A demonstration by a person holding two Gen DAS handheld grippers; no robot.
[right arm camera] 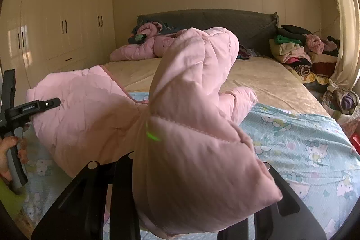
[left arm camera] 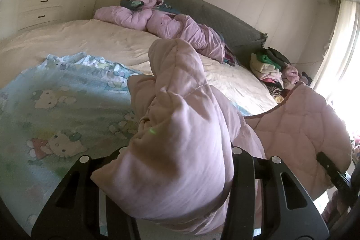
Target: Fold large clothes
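Note:
A pink quilted jacket [left arm camera: 180,127] is held up over the bed between both grippers. My left gripper [left arm camera: 177,163] is shut on a bunched part of the jacket, which covers its fingertips. My right gripper [right arm camera: 193,172] is shut on another bunched part of the same jacket [right arm camera: 193,118]. The left gripper [right arm camera: 48,104] also shows at the left of the right wrist view, clamped on the jacket's edge. The right gripper [left arm camera: 330,165] shows at the far right of the left wrist view, on the jacket's other side. One sleeve sticks up in both views.
The bed has a beige sheet [left arm camera: 94,37] and a light blue cartoon-print blanket [left arm camera: 56,109] under the jacket. A pink puffy garment [left arm camera: 157,21] lies by the grey headboard [left arm camera: 220,15]. A clothes pile [right arm camera: 299,48] sits at the right. Wardrobes [right arm camera: 63,21] stand on the left.

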